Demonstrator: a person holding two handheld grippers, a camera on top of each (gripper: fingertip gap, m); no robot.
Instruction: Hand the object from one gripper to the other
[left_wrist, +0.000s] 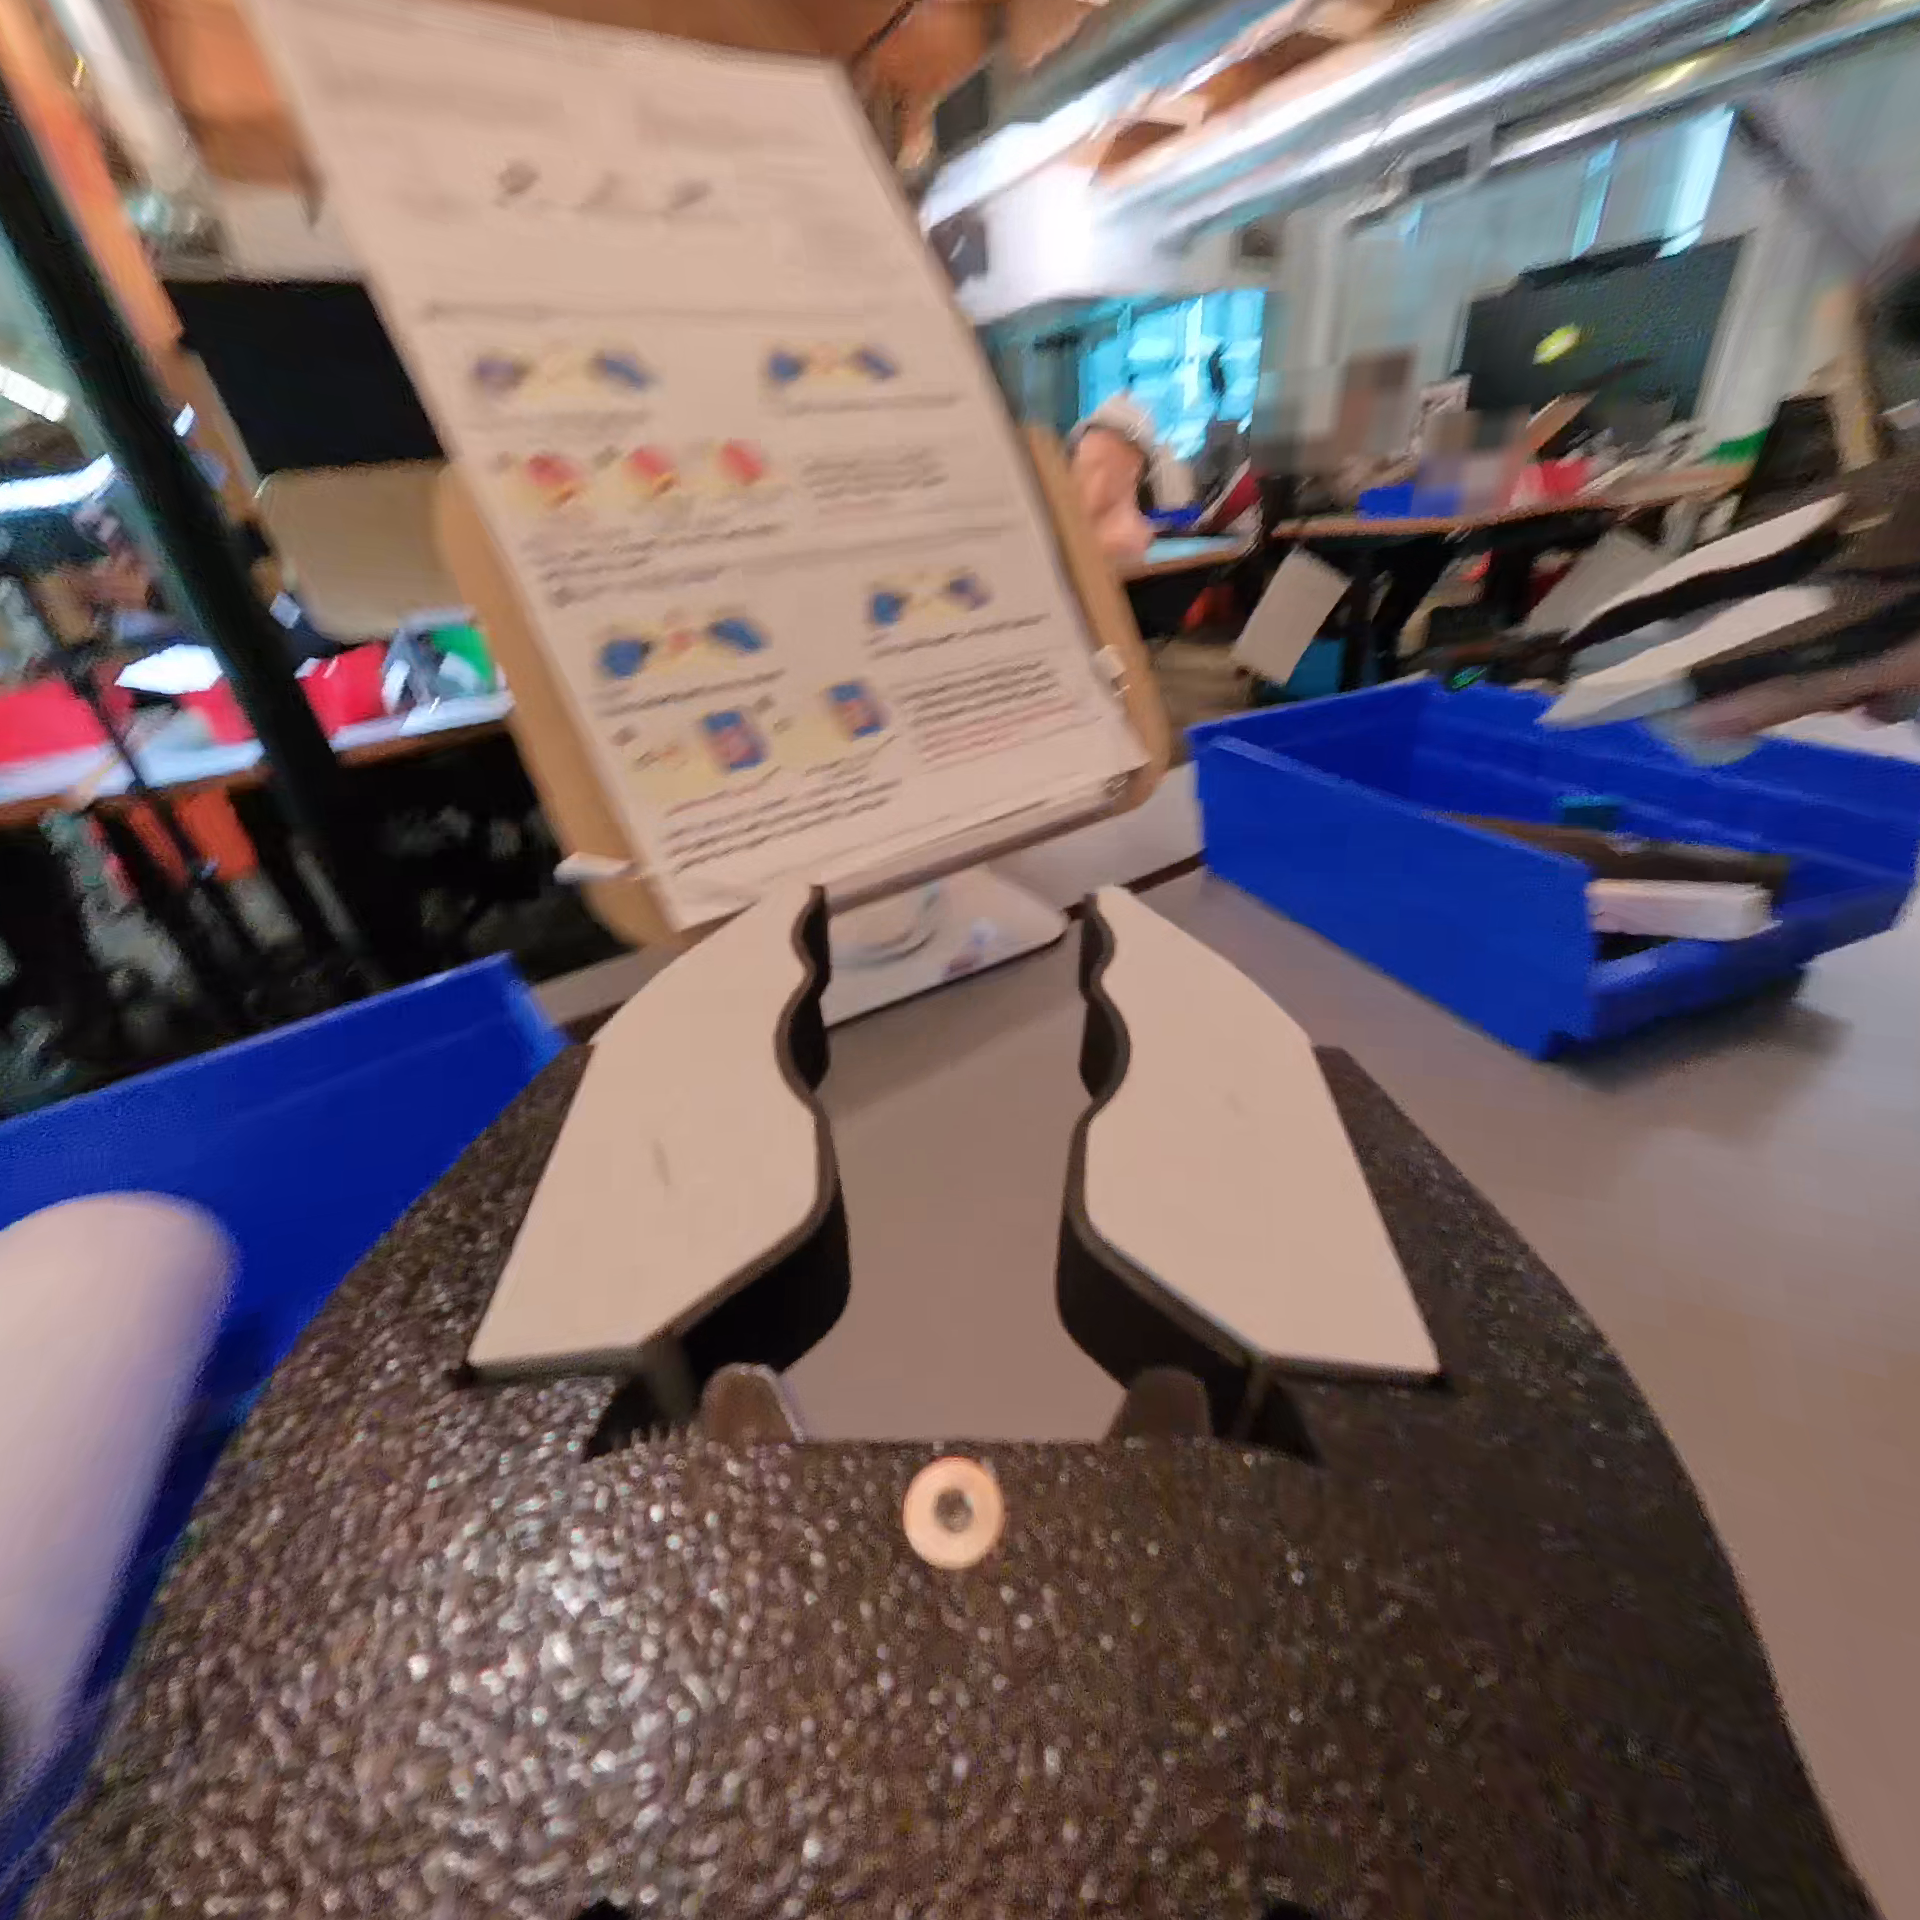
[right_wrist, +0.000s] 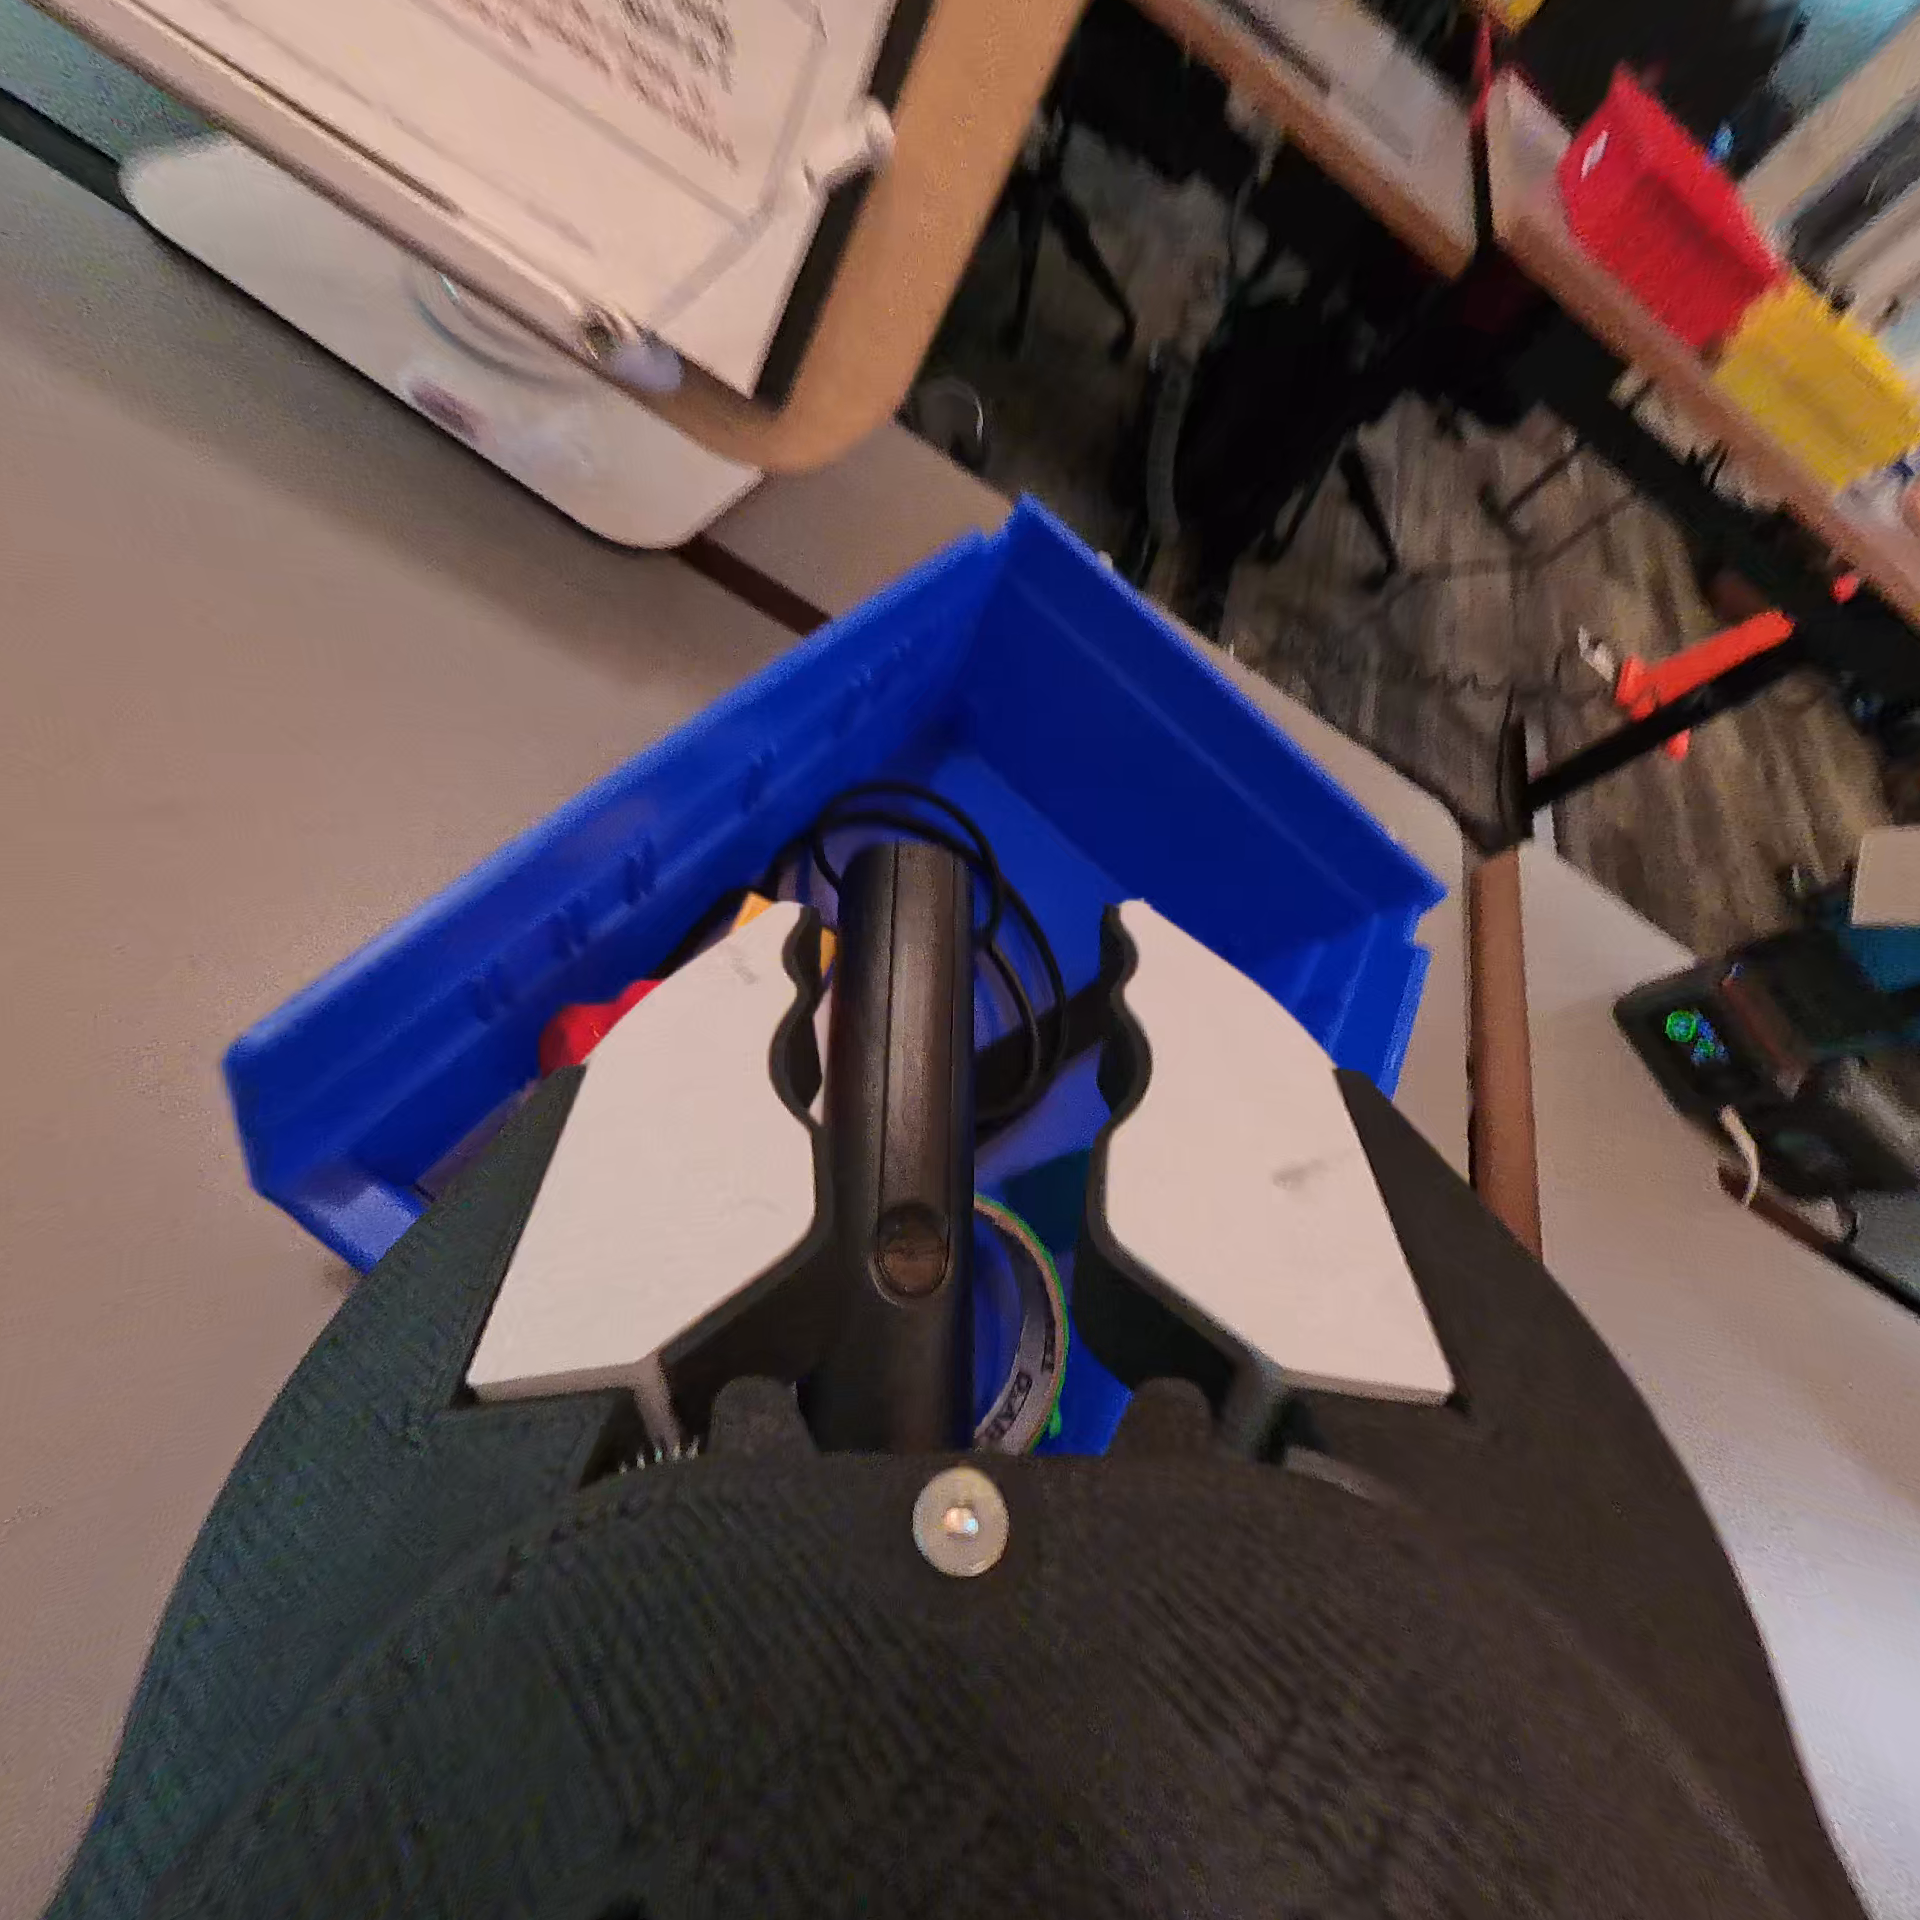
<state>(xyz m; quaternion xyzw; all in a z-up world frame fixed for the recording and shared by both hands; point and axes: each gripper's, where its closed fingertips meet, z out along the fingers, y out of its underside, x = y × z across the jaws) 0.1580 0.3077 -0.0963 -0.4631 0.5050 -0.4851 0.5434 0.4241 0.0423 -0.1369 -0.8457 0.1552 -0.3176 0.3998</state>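
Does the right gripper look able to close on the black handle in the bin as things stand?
Probably yes. The handle lies between the open fingers of the right gripper over the blue bin, with nothing else between them; a gap shows on one side.

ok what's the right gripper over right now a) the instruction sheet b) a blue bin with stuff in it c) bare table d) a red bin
b: in the right wrist view the right gripper is open above a blue bin, with a black elongated object between its fingers.
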